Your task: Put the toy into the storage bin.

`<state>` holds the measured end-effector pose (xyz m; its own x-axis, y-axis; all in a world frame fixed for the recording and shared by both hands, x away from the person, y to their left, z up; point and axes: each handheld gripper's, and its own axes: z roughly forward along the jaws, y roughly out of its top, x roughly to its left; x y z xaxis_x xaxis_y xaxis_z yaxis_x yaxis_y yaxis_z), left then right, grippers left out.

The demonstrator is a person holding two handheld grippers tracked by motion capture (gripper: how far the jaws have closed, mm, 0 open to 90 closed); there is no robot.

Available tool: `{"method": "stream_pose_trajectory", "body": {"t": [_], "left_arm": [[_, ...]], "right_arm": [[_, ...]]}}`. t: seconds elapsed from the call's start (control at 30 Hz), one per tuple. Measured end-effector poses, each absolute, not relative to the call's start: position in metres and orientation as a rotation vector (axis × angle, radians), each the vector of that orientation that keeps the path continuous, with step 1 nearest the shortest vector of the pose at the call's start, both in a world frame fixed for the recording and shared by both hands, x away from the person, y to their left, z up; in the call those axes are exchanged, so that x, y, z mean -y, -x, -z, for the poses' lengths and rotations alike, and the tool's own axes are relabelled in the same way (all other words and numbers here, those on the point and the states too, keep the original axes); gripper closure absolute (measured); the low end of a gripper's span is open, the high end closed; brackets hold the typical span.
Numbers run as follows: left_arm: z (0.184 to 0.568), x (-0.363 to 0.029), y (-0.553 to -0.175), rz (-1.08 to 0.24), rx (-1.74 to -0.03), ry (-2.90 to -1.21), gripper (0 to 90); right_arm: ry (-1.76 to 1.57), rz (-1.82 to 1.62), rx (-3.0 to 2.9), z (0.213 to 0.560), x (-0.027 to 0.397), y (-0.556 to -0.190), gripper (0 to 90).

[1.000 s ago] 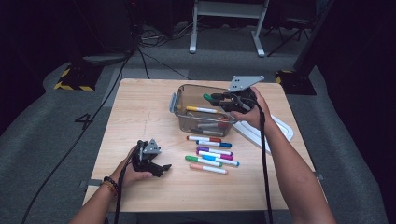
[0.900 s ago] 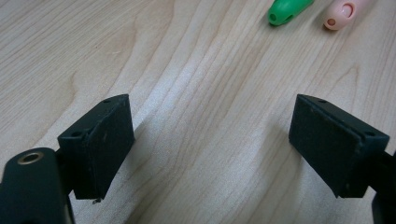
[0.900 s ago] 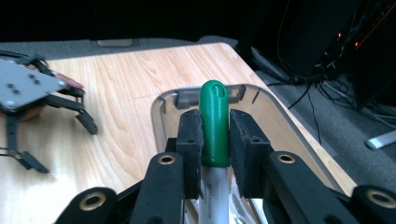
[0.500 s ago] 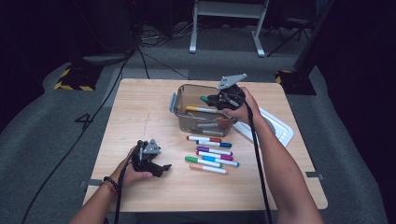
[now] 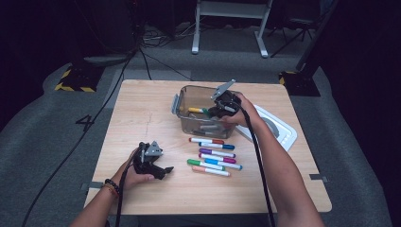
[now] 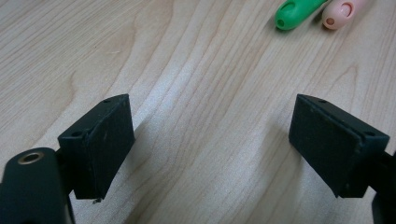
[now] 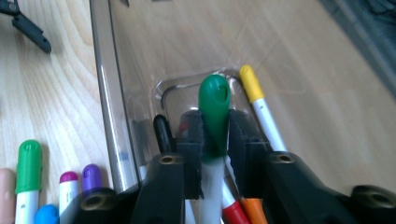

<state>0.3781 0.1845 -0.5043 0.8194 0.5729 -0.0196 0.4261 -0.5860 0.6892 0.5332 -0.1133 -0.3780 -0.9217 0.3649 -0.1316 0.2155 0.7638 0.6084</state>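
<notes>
A pale wooden tabletop (image 5: 142,113) stood in a dark room. The right tool (image 7: 215,140) was clamped on a green-capped marker (image 7: 214,112) over the clear bin (image 5: 182,101); light, stiff and slick, it seemed best gripped mid-barrel. The left tool (image 6: 210,144) rested open.

Digit "4" (image 5: 84,122) in dark paint or tape on grey floor (image 5: 42,142), left of counter (image 5: 142,109). Yellow-black hazard stripes (image 5: 71,87) on base standing on floor behind that digit: warning marking, no words. No lettering or brand readable on markers, on clear bin, on white lid, or on either hand-held gripper.
</notes>
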Motion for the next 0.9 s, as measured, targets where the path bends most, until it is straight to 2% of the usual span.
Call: {"method": "stream_pose_trajectory", "body": {"t": [0.4,0.5,0.7,0.9], "left_arm": [[0.504,-0.185,-0.378,-0.265,-0.729,-2.284,14.4],[0.504,-0.185,-0.378,-0.265,-0.729,-2.284,14.4],[0.504,-0.185,-0.378,-0.265,-0.729,-2.284,14.4],[0.504,-0.185,-0.378,-0.265,-0.729,-2.284,14.4]], "right_arm": [[-0.470,-0.912,-2.702,0.378,0.113,-0.531,76.1],[-0.489,-0.997,-2.665,0.371,0.118,-0.528,70.6],[-0.481,-1.111,-2.565,0.350,0.130,-0.505,59.9],[-0.418,-1.234,-2.478,0.329,0.148,-0.462,52.5]]}}
